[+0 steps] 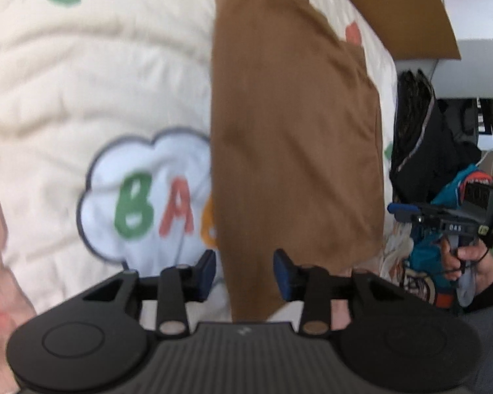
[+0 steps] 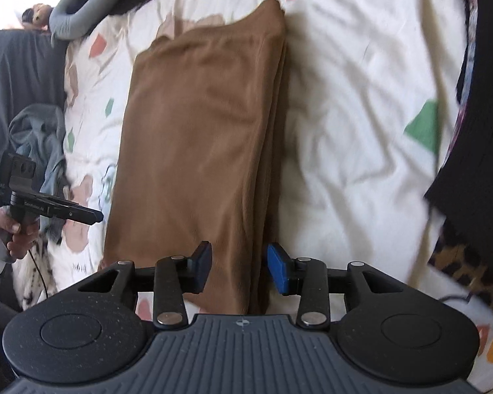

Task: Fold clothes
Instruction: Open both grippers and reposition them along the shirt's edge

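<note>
Both your left gripper [image 1: 245,274] and right gripper [image 2: 240,269] have jaws apart straddling the near edges of the folded brown garment [image 2: 197,138] on the quilt [image 2: 351,105], so dragging either pad snags a layer and spoils the fold.

Soft, even daylight fills both my wrist feeds, bright with no hard shadows. In the right view the top left corner blows out to white glare. The brown folded garment [image 2: 197,151] throws only a thin shadow along its right edge onto the quilt [image 2: 361,115]. Everything is slightly smeared, the quilt lettering [image 1: 148,210] included. Fisheye bending curves the edges, and the corners go black.
</note>
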